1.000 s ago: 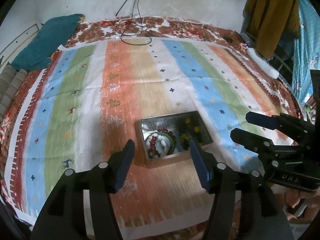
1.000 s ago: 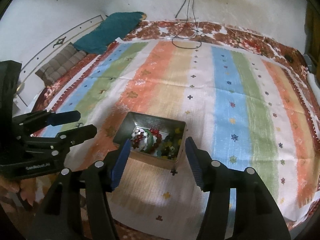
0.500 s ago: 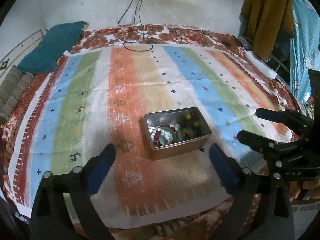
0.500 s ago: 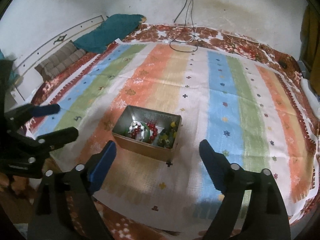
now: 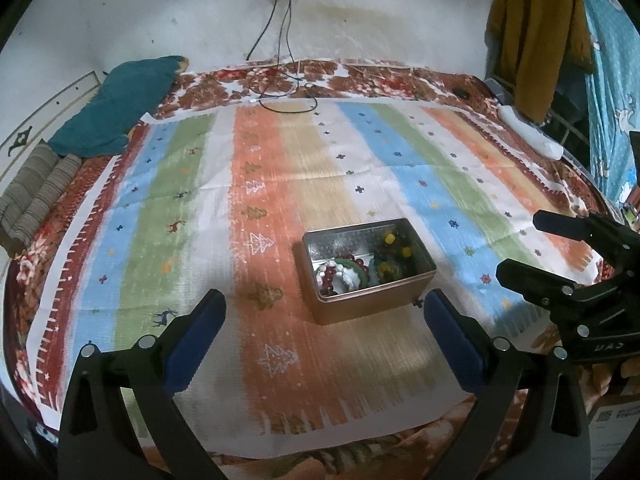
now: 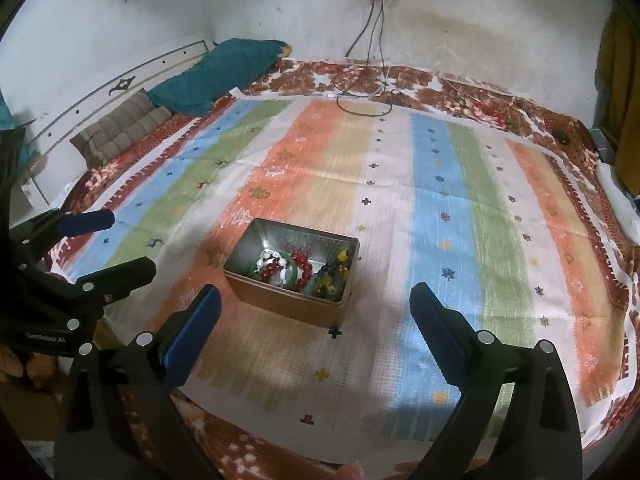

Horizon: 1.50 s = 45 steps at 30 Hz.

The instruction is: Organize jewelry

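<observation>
Jaws on both tools now stand far wider than a second ago, when each pair framed the tin closely. On the left, the left gripper (image 5: 325, 320) is spread about as far as it goes, nothing between its blue pads, and sits further back from the tin than it did. In the middle, the open metal tin (image 5: 416, 288) rests on the striped bedcover (image 5: 256, 168), holding a red bead bracelet (image 6: 306, 266), a green bangle (image 6: 294, 266) and yellow-green beads (image 6: 334, 274). On the right, the right gripper (image 6: 315, 311) is opening the last bit wider, also empty. I judge the tin freshly released and the jewelry inside it not yet sorted.
</observation>
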### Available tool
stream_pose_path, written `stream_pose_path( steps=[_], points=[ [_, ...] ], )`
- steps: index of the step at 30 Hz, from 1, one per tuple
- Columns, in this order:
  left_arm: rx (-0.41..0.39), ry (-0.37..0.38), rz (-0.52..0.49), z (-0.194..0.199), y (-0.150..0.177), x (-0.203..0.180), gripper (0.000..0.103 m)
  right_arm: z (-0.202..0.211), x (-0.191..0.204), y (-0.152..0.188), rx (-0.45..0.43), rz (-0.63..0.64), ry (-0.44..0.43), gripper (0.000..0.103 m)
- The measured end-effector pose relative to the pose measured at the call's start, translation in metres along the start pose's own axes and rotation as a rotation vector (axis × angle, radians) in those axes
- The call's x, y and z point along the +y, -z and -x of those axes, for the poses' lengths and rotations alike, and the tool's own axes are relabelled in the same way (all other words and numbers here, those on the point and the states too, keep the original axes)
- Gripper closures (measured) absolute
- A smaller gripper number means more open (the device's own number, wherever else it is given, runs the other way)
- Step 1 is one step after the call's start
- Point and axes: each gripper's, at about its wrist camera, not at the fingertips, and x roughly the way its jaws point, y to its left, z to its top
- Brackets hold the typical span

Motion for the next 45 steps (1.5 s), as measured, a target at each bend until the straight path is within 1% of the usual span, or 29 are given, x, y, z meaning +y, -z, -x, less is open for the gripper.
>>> stream_pose_path(
  steps=[6, 11, 15, 19, 26, 36, 45],
  points=[
    [-0.012, -0.026, -0.006, 0.001, 0.001, -0.001, 0.006, 0.006, -0.001, 0.001, -0.028, -0.012, -0.003, 0.006],
    [-0.022, -0.026, -0.008, 0.003, 0.001, -0.002, 0.006, 0.009, -0.003, 0.002, -0.045, -0.020, -0.006, 0.006],
    [-0.056, -0.036, -0.015, 0.007, 0.001, -0.003, 0.006, 0.010, -0.004, 0.004, -0.055, -0.022, -0.006, 0.006],
    [-0.078, -0.017, -0.017, 0.012, 0.000, -0.004, 0.006, 0.013, -0.004, 0.005, -0.066, -0.022, -0.015, 0.006],
    [-0.101, -0.016, -0.027, 0.015, 0.002, -0.006, 0.006, 0.015, -0.006, 0.007, -0.077, -0.033, -0.026, 0.006],
    [-0.123, -0.019, -0.015, 0.019, -0.001, -0.006, 0.006, 0.020, -0.006, 0.008, -0.109, -0.039, -0.030, 0.006],
    [-0.123, -0.007, -0.020, 0.019, -0.001, -0.005, 0.006, 0.023, -0.005, 0.009, -0.126, -0.029, -0.038, 0.006]
  ],
)
